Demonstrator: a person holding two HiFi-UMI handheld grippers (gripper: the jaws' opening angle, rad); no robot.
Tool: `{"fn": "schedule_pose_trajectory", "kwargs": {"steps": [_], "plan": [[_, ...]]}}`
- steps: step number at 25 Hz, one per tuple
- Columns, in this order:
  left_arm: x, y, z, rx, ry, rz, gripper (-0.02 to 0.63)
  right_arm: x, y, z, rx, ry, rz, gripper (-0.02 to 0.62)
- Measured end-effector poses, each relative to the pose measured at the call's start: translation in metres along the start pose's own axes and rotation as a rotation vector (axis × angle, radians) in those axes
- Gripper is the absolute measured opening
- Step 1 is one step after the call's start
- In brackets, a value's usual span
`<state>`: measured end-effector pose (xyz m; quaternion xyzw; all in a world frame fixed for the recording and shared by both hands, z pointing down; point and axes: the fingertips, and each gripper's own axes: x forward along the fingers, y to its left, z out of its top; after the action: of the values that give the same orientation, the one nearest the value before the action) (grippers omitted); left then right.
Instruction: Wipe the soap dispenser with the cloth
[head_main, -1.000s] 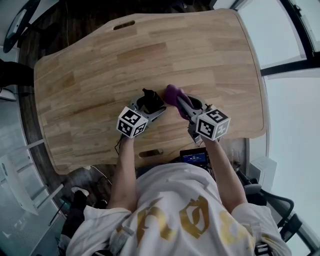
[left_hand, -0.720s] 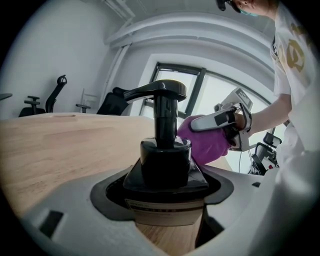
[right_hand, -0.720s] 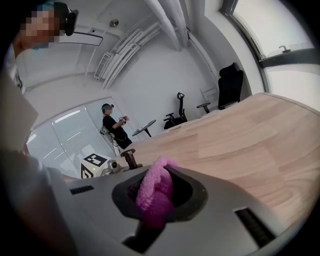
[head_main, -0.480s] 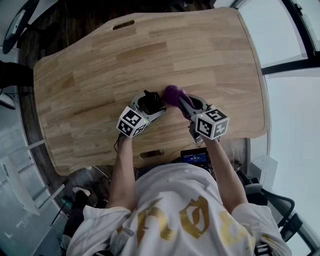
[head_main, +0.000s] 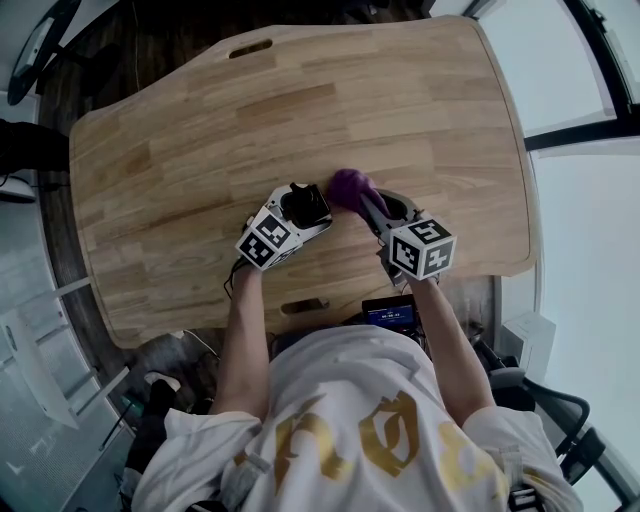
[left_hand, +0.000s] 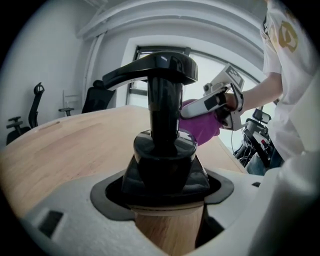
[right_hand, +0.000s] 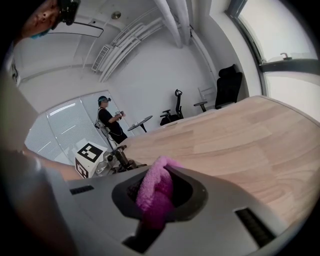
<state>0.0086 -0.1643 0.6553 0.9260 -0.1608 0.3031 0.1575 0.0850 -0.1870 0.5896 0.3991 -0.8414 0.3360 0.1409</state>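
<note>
**A:** What has changed in the last second?

**B:** Not much. The left gripper (left_hand: 167, 227) has turned slightly. It clamps the soap dispenser (left_hand: 161, 150) by its wooden body, and the dispenser is now closer to the cloth (head_main: 347, 187).

**A:** And the right gripper (right_hand: 156, 200)?

**B:** Its jaws are pinched tight on the purple cloth, with a bunched wad poking out in front.

**A:** Is it wiping?

**B:** I think so. The cloth seems to touch the pump's side, above the near edge of the table (head_main: 200, 150).
</note>
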Motion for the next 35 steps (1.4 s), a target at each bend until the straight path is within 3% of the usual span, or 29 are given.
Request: {"fn": "schedule_pose_trajectory", "kwargs": {"steps": [14,35], "plan": [[0.006,-0.011,-0.021,0.2,0.208,-0.008,0.354,-0.005,-0.008,-0.008,-0.006,0.035,-0.05,0.028],[0.001,-0.011,-0.022,0.065,0.218,0.01,0.356,-0.014,-0.01,-0.017,-0.026,0.052,-0.081,0.028]]}}
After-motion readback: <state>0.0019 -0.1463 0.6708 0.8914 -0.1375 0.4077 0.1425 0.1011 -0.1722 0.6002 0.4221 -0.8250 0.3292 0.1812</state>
